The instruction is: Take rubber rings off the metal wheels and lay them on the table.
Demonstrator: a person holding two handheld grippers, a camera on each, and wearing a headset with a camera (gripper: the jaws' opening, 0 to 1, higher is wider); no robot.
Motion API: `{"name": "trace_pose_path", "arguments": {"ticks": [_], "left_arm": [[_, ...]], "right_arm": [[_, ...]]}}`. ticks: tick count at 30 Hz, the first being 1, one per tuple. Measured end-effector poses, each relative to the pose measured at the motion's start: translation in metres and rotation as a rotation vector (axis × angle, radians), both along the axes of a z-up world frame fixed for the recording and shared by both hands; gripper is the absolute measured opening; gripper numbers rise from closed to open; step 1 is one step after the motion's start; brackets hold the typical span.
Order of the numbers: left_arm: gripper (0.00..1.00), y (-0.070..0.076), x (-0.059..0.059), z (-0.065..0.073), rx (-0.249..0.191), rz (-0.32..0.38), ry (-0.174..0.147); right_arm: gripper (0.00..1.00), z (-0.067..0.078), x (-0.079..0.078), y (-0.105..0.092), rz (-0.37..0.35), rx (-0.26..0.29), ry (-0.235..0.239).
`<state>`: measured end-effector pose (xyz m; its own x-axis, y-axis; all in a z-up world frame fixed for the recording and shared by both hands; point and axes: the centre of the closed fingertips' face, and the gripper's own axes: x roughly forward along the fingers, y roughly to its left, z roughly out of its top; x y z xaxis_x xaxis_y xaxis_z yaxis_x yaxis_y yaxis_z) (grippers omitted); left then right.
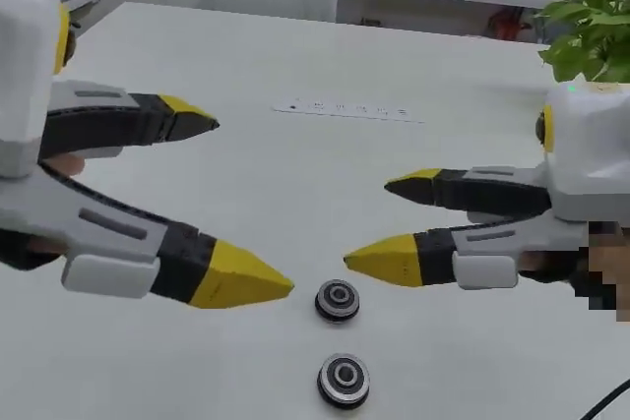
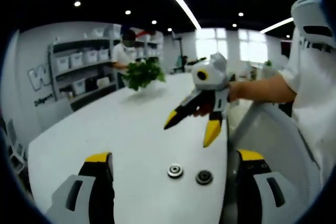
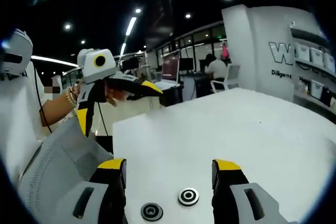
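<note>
The left tool (image 1: 248,206) and the right tool (image 1: 369,222) hover over the white tabletop (image 1: 246,56), tips facing each other, both with jaws spread and holding nothing. The farther wheel (image 1: 338,300) and the nearer wheel (image 1: 345,380) lie close together on the tabletop, dark rubber rings (image 1: 320,302) around them. Wall lettering (image 3: 281,72) reads "Diligent" beneath a large "W".

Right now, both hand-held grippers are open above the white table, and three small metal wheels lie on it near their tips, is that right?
Not quite: there are two wheels, not three. The head view shows one metal wheel and a second metal wheel nearer the person, on the white table. The left hand-held gripper and right hand-held gripper are indeed both open above it.
</note>
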<state>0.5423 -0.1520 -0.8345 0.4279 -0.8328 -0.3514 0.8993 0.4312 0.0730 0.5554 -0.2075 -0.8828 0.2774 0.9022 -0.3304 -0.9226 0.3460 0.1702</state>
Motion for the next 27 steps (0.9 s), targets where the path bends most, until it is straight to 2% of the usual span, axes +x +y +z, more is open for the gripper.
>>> {"name": "trace_pose_path", "arguments": {"ticks": [4, 8, 12, 14, 18, 21, 22, 23, 25, 27], "left_arm": [[0.97, -0.012, 0.005, 0.002, -0.005, -0.024, -0.007], [0.94, -0.024, 0.010, -0.004, -0.014, -0.040, -0.002], [0.92, -0.032, 0.009, -0.015, -0.024, -0.055, 0.013], [0.91, -0.036, 0.005, -0.024, -0.027, -0.086, 0.020], [0.89, -0.042, 0.002, -0.042, -0.035, -0.103, 0.043], [0.79, -0.044, 0.001, -0.054, -0.050, -0.103, 0.066], [0.78, -0.042, -0.002, -0.061, -0.020, -0.096, 0.082], [0.78, -0.040, -0.005, -0.065, 0.017, -0.111, 0.070], [0.80, -0.041, -0.010, -0.068, 0.036, -0.129, 0.032], [0.78, -0.041, -0.014, -0.074, 0.053, -0.138, 0.037]], "right_arm": [[0.63, -0.008, -0.002, -0.005, 0.002, -0.004, 0.022], [0.60, -0.018, -0.004, -0.014, -0.005, -0.023, 0.045], [0.59, -0.026, -0.008, -0.016, 0.003, -0.039, 0.059], [0.57, -0.032, -0.011, -0.016, 0.019, -0.062, 0.062], [0.56, -0.048, -0.017, -0.017, 0.040, -0.109, 0.086], [0.55, -0.055, -0.019, -0.017, 0.051, -0.130, 0.091], [0.54, -0.058, -0.020, -0.019, 0.056, -0.136, 0.091], [0.53, -0.060, -0.020, -0.019, 0.060, -0.144, 0.092], [0.51, -0.064, -0.022, -0.020, 0.066, -0.152, 0.099], [0.48, -0.066, -0.024, -0.018, 0.073, -0.146, 0.108]]}}
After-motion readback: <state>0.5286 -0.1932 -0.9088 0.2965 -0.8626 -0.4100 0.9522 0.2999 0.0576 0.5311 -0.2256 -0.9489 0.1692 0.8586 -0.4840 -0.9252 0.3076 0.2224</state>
